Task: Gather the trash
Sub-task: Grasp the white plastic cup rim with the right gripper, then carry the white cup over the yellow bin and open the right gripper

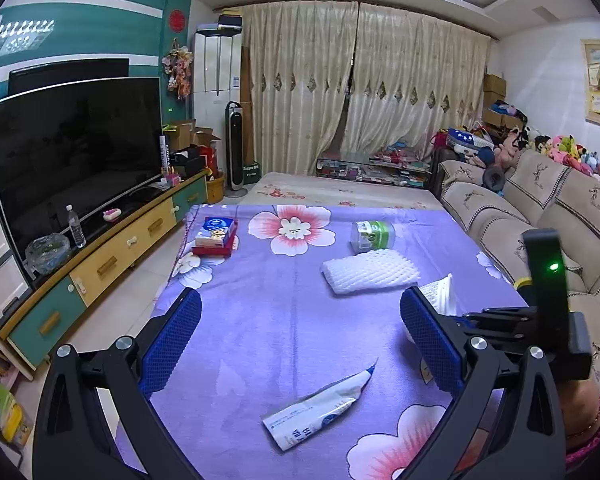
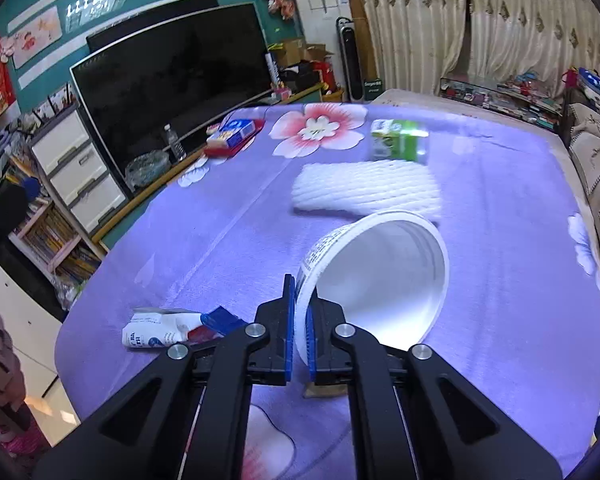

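Observation:
My right gripper (image 2: 299, 320) is shut on the rim of a white paper cup (image 2: 384, 276), held tilted above the purple flowered tablecloth (image 2: 180, 240); part of the cup shows in the left wrist view (image 1: 440, 292). My left gripper (image 1: 300, 340) is open and empty above the cloth. A crumpled white and blue wrapper (image 1: 320, 408) lies just ahead of it, and shows in the right wrist view (image 2: 168, 330). A white foam net (image 1: 370, 270) (image 2: 364, 190) and a green and white carton (image 1: 372, 235) (image 2: 400, 142) lie further back.
A blue and red box (image 1: 216, 236) (image 2: 232, 136) sits at the table's far left. A TV (image 1: 72, 152) on a low cabinet (image 1: 112, 256) stands left, a sofa (image 1: 540, 208) right. A second covered table (image 1: 340, 190) lies beyond.

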`<state>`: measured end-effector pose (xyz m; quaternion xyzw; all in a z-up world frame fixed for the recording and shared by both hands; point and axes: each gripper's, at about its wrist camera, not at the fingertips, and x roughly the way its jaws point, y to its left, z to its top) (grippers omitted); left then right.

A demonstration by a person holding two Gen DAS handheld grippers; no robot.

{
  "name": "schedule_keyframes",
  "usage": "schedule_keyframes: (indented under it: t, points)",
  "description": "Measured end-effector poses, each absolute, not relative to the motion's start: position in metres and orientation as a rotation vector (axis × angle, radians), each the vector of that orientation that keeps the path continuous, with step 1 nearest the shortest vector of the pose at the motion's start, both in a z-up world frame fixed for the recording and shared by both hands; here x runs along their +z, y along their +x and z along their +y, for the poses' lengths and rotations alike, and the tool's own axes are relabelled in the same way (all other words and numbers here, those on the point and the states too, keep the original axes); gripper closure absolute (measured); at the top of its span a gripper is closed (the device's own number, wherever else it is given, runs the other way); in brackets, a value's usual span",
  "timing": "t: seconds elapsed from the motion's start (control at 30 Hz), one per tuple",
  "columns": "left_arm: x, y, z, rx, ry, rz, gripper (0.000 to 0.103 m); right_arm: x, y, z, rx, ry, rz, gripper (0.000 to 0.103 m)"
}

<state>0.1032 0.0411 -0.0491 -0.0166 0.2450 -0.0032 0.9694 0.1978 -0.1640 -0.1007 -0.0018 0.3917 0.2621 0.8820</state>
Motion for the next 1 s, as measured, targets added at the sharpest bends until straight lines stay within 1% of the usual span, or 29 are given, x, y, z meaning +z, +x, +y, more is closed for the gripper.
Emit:
schedule_keyframes:
  t: [0.33,0.53,0.73,1.0]
  points:
    - [-0.055,0.113,0.016,-0.043,-0.003,0.515,0.005,-0.076,0.186,-0.239,0.412,0.074,0.731,0.098]
    - [-0.055,0.118,0.001,-0.069,0.019,0.523,0.005,-0.073,0.191,-0.319,0.219,0.141,0.702,0.098]
    - [-0.057,0.124,-0.012,-0.083,0.031,0.535,0.005,-0.090,0.198,-0.401,0.008,0.181,0.727,0.098]
    - [-0.061,0.132,-0.026,-0.104,0.058,0.554,0.005,-0.133,0.218,-0.470,-0.158,0.213,0.820,0.098]
